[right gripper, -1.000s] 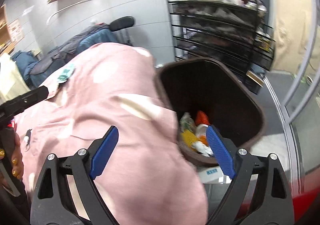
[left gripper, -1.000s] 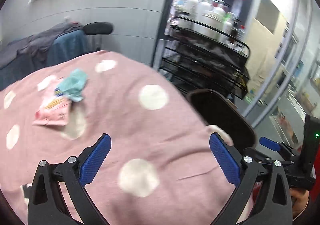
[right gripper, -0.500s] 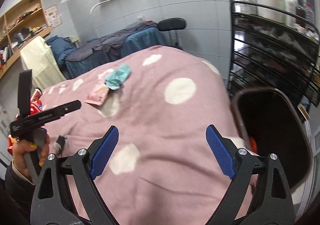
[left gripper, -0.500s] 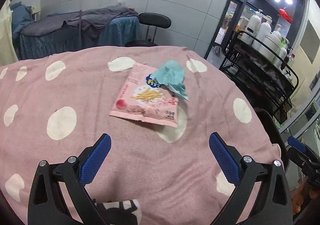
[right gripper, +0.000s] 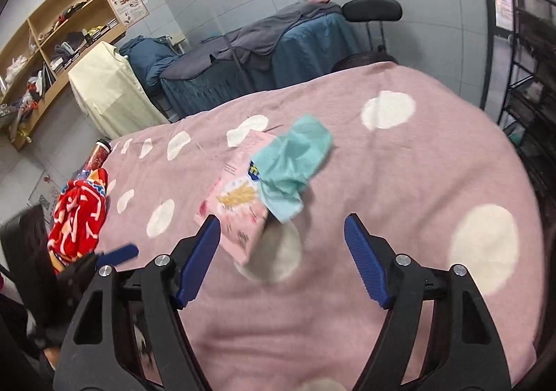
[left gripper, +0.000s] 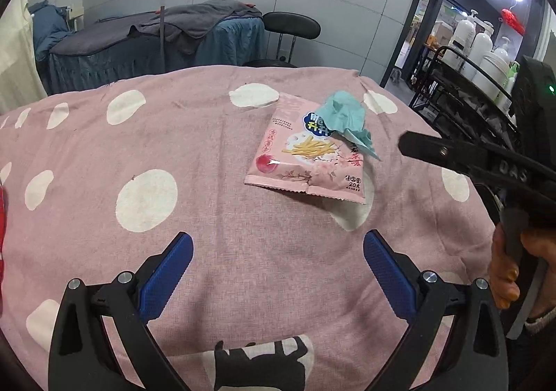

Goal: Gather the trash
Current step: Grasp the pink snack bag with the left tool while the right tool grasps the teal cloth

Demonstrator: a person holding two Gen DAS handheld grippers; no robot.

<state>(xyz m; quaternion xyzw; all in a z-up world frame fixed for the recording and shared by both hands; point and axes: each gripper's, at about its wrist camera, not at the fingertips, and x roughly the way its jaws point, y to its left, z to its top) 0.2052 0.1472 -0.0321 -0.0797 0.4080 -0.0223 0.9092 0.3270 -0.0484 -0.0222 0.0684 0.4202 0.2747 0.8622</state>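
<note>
A pink snack bag (left gripper: 305,154) lies flat on the pink, white-dotted bed cover (left gripper: 194,133), with a crumpled teal tissue (left gripper: 347,120) on its upper right corner. My left gripper (left gripper: 278,262) hovers open over bare cover, well short of the bag. In the right wrist view the bag (right gripper: 239,203) and tissue (right gripper: 292,161) lie just beyond my right gripper (right gripper: 281,248). Its jaws are closing; the bag's near corner shows between the fingers, and the pads do not touch it. The right gripper's black frame (left gripper: 479,161) enters the left wrist view at right, held by a hand (left gripper: 504,273).
A red patterned bag (right gripper: 76,217) and a bottle (right gripper: 99,154) lie at the cover's left edge. Behind stand a treatment bed with grey and blue covers (left gripper: 156,40), a black stool (left gripper: 292,26), a wooden shelf (right gripper: 52,36) and a black wire rack with bottles (left gripper: 479,54).
Both views swung left, away from the dark bin and onto the bed. The snack bag and tissue now sit much closer to the right gripper, whose jaws have narrowed.
</note>
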